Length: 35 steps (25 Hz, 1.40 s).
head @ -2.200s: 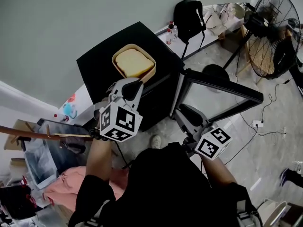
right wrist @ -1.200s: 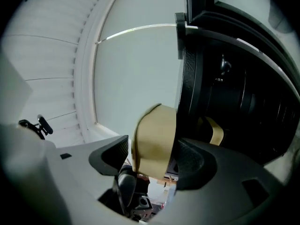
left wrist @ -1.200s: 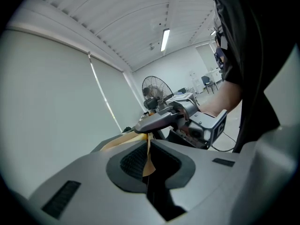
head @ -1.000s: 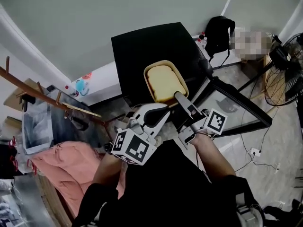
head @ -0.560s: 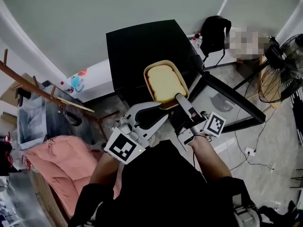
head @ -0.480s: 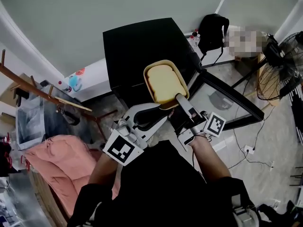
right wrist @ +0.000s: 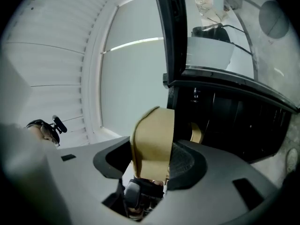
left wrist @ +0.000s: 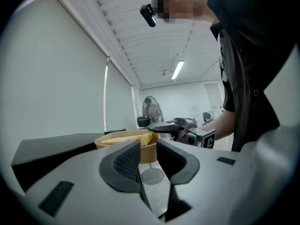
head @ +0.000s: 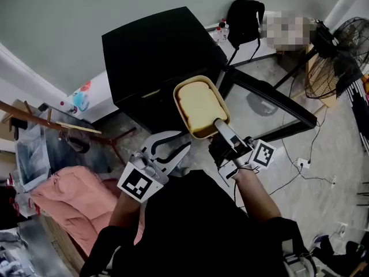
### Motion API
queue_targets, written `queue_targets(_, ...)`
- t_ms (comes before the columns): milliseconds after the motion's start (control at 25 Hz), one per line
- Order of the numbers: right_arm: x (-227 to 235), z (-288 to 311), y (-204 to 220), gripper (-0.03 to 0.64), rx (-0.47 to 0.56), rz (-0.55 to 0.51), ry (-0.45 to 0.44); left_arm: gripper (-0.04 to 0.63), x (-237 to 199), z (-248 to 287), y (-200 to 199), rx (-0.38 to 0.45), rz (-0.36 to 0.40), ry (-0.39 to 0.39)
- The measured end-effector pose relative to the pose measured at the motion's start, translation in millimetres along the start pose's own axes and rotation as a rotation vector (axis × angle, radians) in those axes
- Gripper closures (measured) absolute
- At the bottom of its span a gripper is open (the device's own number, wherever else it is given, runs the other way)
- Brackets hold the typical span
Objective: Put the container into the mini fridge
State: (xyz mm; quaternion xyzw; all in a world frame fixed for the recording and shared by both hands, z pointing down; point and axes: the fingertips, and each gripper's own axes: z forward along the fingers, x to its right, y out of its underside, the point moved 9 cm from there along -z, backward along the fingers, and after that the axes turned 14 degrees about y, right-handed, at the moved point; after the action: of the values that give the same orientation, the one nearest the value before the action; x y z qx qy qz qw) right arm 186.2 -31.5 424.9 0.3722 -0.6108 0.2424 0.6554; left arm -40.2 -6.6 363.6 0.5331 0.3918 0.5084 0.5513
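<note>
The tan container (head: pixel 200 105) with a pale yellow block inside hangs in the air before the black mini fridge (head: pixel 155 51). My right gripper (head: pixel 219 124) is shut on its near rim. In the right gripper view the rim (right wrist: pixel 152 139) stands upright between the pads of my right gripper (right wrist: pixel 152 157), facing the dark fridge interior (right wrist: pixel 234 118). My left gripper (head: pixel 181 142) hangs open and empty, below and left of the container. In the left gripper view my left gripper (left wrist: pixel 147 146) shows a bare gap, with the container (left wrist: pixel 123 138) beyond it.
The fridge's glass door (head: pixel 268 105) stands swung open to the right. A standing fan (head: pixel 331 59) and a black backpack (head: pixel 242 19) lie beyond it. Cables (head: pixel 300 166) run over the floor. A pink cloth (head: pixel 63 203) and a wooden rack (head: pixel 52 123) are at the left.
My left gripper has opened and drawn back from the container. The right gripper alone keeps hold of it, and the container has come off the fridge top to its front.
</note>
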Motion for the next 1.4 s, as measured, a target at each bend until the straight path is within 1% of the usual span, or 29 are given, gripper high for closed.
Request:
queue_targets(40, 4, -2, 0, 0.393, 0.003, -0.002, 0.011, 0.479, -1, 1, 5, 0.0, -0.024, -0.003)
queue_targets(240, 30, -2, 5, 0.393, -0.002, -0.006, 0.064, 0.479, -1, -3, 21, -0.023, -0.09, -0.001)
queue_targets(480, 56, 16, -2, 0.393, -0.011, -0.013, 0.126, 0.479, -9, -16, 28, -0.012, -0.152, -0.041)
queue_targets(680, 77, 39, -3, 0.393, 0.009, -0.001, 0.137, 0.479, -20, -31, 35, -0.041, -0.154, -0.082)
queue_targets(880, 91, 62, -6, 0.393, 0.002, 0.01, 0.169, 0.479, -30, -49, 42, -0.065, -0.177, -0.115)
queue_targets(1000, 97, 74, -9, 0.393, 0.005, 0.015, 0.185, 0.479, -33, -56, 46, -0.081, -0.18, -0.126)
queue_targets(1080, 102, 80, -11, 0.393, 0.009, 0.017, 0.196, 0.479, -36, -60, 47, -0.083, -0.194, -0.134)
queue_targets(1240, 108, 92, -14, 0.393, 0.006, 0.019, 0.208, 0.479, -43, -65, 50, -0.088, -0.192, -0.137)
queue_targets(1400, 112, 104, -15, 0.393, 0.007, 0.014, 0.212, 0.479, -50, -70, 53, -0.085, -0.209, -0.143)
